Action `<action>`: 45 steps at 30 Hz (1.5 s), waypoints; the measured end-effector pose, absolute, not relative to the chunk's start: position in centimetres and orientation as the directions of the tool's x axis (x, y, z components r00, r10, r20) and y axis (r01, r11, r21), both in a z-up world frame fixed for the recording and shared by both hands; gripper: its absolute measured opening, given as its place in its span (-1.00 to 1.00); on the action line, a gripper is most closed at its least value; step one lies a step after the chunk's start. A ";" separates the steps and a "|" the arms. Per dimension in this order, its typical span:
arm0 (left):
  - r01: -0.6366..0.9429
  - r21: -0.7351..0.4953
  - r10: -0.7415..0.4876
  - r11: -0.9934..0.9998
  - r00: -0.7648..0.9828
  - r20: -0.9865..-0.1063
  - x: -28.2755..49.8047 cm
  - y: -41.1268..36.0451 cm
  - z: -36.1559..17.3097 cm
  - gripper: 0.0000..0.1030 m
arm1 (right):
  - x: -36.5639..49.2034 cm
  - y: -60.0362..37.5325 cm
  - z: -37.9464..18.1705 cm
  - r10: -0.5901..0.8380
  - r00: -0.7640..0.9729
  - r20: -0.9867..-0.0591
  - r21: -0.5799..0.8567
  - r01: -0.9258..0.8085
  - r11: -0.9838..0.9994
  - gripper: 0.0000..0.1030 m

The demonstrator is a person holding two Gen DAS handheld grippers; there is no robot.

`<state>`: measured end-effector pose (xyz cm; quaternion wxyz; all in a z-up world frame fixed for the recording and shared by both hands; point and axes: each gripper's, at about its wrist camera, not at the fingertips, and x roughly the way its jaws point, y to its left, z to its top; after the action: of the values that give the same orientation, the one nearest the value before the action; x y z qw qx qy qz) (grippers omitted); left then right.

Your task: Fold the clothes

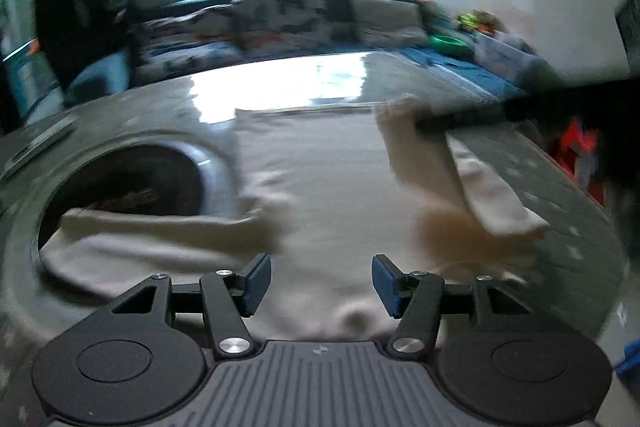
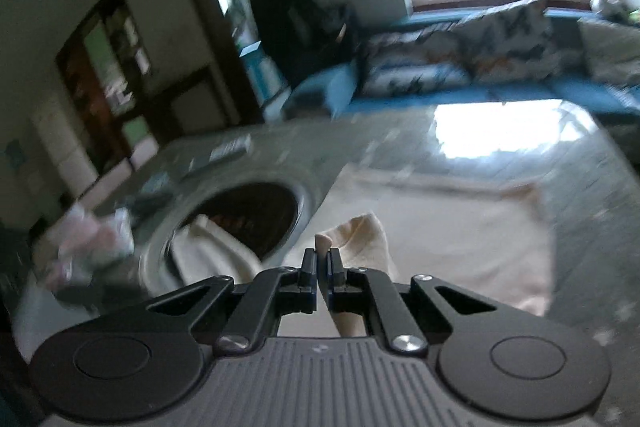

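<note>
A cream garment (image 1: 320,179) lies spread on a grey glossy table (image 1: 560,211). My left gripper (image 1: 321,281) is open and empty, just above the garment's near edge. One sleeve (image 1: 132,235) hangs over a round hole in the table at the left. In the left wrist view the right gripper's dark fingers (image 1: 472,115) lift the other sleeve (image 1: 480,183) at the right. In the right wrist view my right gripper (image 2: 322,259) is shut on a fold of the cream sleeve (image 2: 360,235), held above the garment (image 2: 460,239).
A round dark opening (image 1: 132,183) with a metal rim is set in the table at the left (image 2: 256,215). A blue sofa with patterned cushions (image 1: 280,19) stands behind the table. Orange items (image 1: 580,151) sit beyond the right edge. Crumpled clutter (image 2: 92,243) lies at the left.
</note>
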<state>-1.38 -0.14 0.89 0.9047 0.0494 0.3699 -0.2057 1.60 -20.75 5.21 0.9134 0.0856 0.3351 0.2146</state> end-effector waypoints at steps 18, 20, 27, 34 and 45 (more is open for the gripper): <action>0.361 -0.106 -0.328 0.926 0.639 -0.696 -0.3 0.9 0.0 0.14 | -3.3 -24.1 2.0 0.370 0.641 -0.672 0.235 -0.290 0.928 -0.79; 0.380 -0.106 -0.340 0.919 0.627 -0.701 0.0 -0.1 -0.3 0.12 | -4.0 -26.0 1.6 0.318 0.657 -0.684 0.210 -0.240 0.948 -0.79; 0.430 -0.077 -0.345 0.899 0.590 -0.730 0.5 -2.8 -2.2 -0.34 | -4.8 -30.5 -1.4 0.267 0.650 -0.711 0.266 -0.103 0.958 -0.79; 0.418 -0.064 -0.327 0.906 0.596 -0.733 0.7 -2.9 -2.6 -0.83 | -4.9 -30.8 -1.1 0.278 0.657 -0.701 0.270 -0.116 0.956 -0.78; 0.383 -0.042 -0.289 0.923 0.616 -0.733 0.2 -2.0 -1.3 -0.88 | -2.2 -29.4 0.1 0.255 0.687 -0.680 0.185 -0.176 0.967 -0.77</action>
<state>0.24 -2.00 -1.29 0.8970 0.0593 0.3959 -0.1872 -2.24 -29.36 0.12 0.9170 0.0526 0.3775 0.1175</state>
